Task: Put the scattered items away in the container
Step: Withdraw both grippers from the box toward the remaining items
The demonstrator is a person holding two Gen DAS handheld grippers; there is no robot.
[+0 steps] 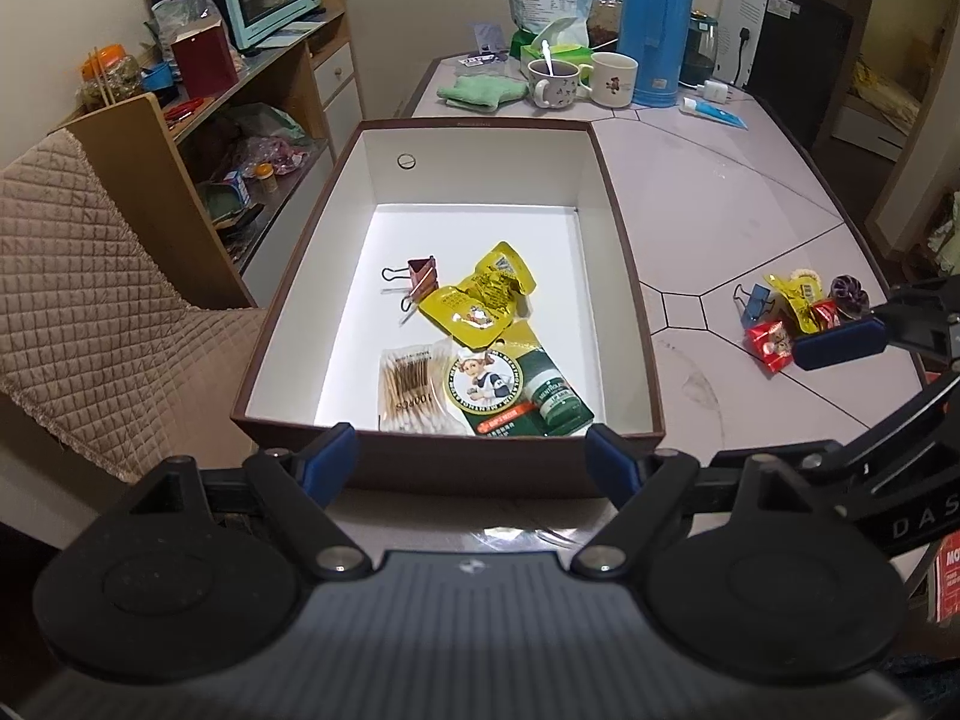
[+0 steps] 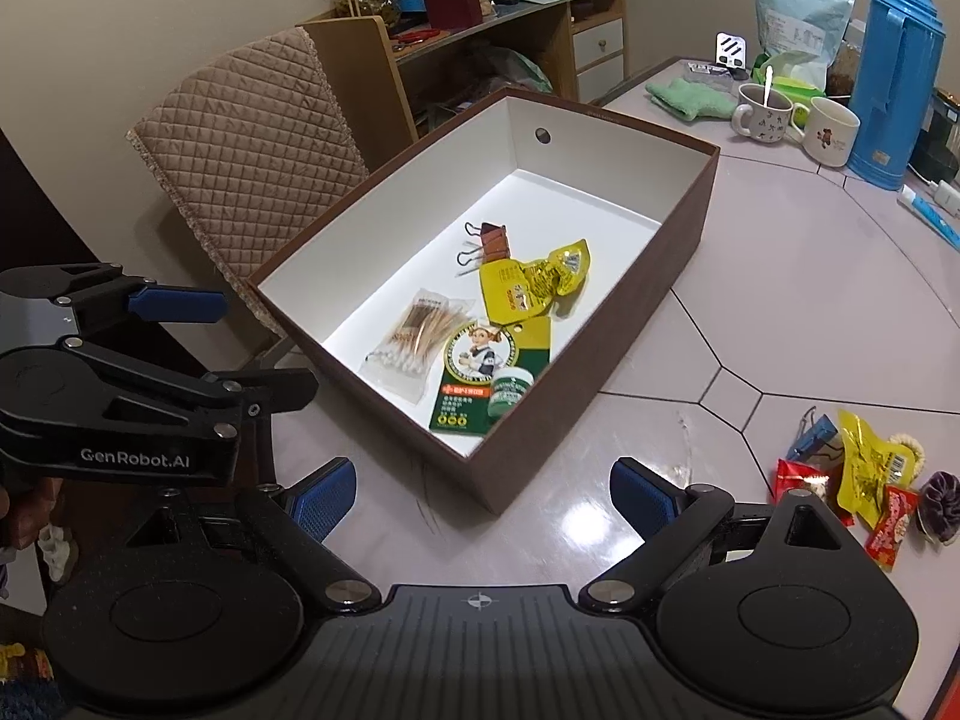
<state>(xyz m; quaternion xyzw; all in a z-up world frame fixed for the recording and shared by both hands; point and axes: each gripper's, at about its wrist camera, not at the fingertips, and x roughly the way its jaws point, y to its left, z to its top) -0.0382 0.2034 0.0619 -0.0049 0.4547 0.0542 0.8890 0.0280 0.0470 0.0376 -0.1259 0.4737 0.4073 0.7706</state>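
Brown cardboard box with white lining [image 1: 624, 276]: sitting on the pale tiled surface [image 1: 750, 198], holding a cotton-swab packet [image 1: 414, 390], green ointment card [image 1: 510, 387], yellow sachets [image 1: 480, 294] and brown binder clip [image 1: 420, 276]. Remaining pile [image 2: 852, 474], right of the box: red candies, yellow sachet, blue clip, purple scrunchie. Left gripper [image 1: 474, 462] and right gripper [image 2: 480, 495]: both hovering, jaws spread wide, carrying nothing. Step judged: between picks; the next is calling for the right gripper to reach rightward.

Both the left claw [image 1: 472, 461] and right claw [image 2: 483, 498] gape wide, holding nothing.
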